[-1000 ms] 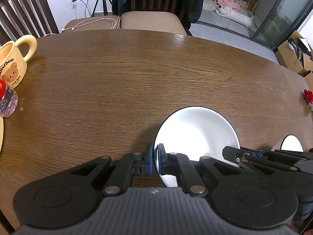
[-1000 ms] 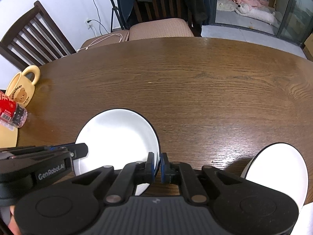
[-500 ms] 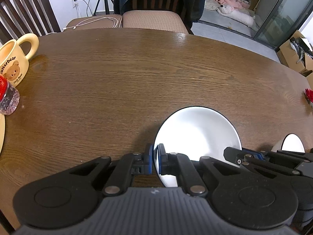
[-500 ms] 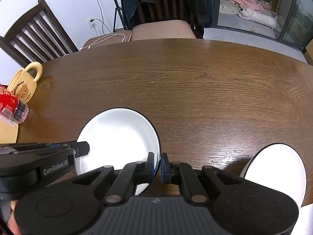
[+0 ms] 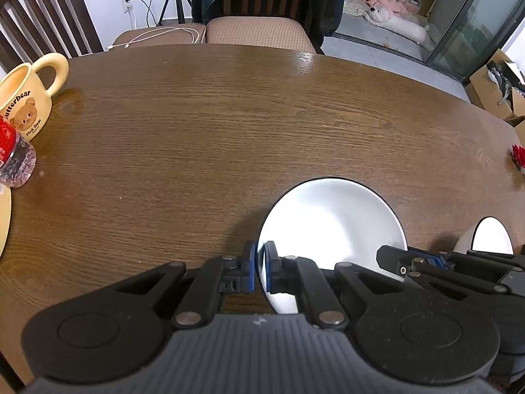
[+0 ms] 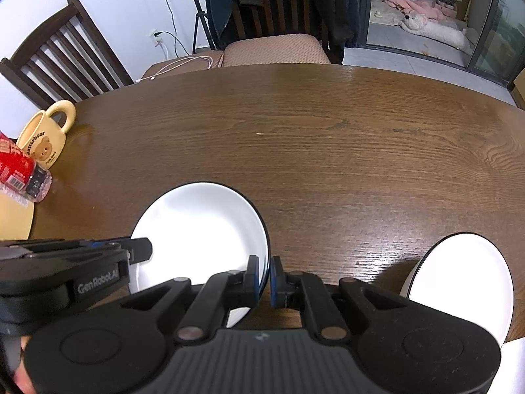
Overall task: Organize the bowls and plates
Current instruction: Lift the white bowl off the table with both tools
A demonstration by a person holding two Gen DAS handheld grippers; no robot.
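A white plate with a thin dark rim (image 5: 328, 223) lies low over the brown wooden table (image 5: 229, 115). My left gripper (image 5: 260, 262) is shut on the plate's left rim, its blue pads pressing either side of the edge. In the right wrist view the same plate (image 6: 200, 226) has its right rim pinched by my right gripper (image 6: 264, 272), also shut. Each gripper shows in the other's view: the right gripper (image 5: 393, 259) and the left gripper (image 6: 141, 252). I cannot tell whether the plate rests on the table or hangs just above it. A second white dish (image 6: 459, 279) sits near the front right.
At the left edge stand a yellow bear mug (image 5: 26, 105), a red-labelled plastic bottle (image 6: 19, 170) and a pale yellow plate (image 6: 16, 223). A small red item (image 5: 518, 156) lies far right. Chairs (image 6: 272, 49) line the far side.
Both views have shifted slightly, with the far chairs a little lower in the picture. Both grippers keep the same hold on the plate's rim.
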